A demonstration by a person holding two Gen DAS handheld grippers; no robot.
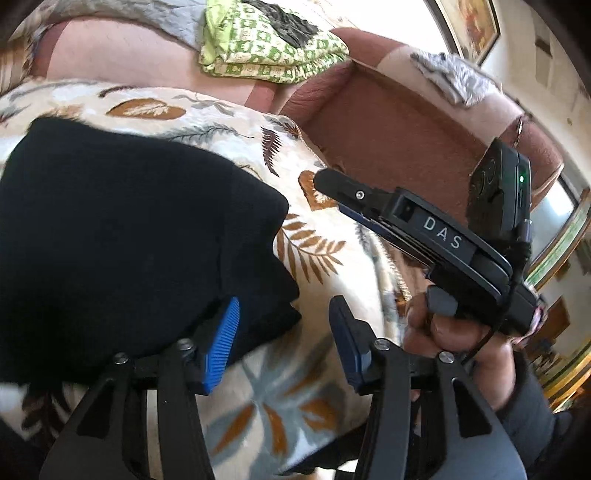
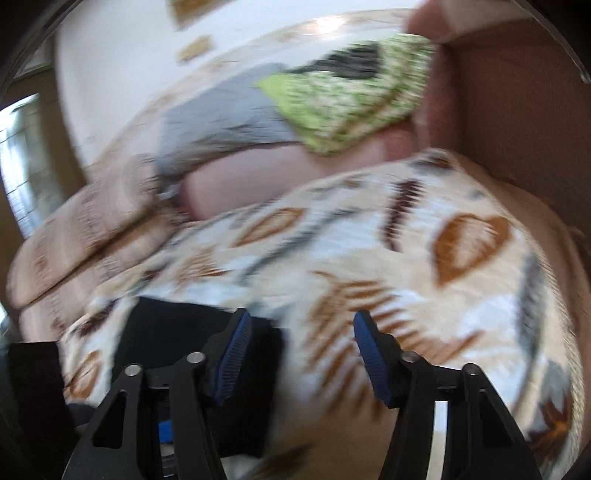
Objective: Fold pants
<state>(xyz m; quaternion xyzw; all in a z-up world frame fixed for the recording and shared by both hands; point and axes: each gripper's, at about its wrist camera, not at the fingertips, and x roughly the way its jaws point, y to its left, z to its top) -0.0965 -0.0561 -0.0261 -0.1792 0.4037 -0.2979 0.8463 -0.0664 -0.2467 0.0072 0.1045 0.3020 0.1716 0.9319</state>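
Observation:
The black pants lie folded in a thick bundle on a leaf-patterned blanket. My left gripper is open and empty, just right of the bundle's near corner; its left blue pad overlaps the fabric edge. The right gripper body shows in the left wrist view, held in a hand, above the blanket to the right. In the blurred right wrist view my right gripper is open and empty, with the pants at its lower left.
A folded green-and-white cloth with a dark item on it lies on the pink sofa behind. A grey cloth lies beside it. A framed picture hangs on the wall at right.

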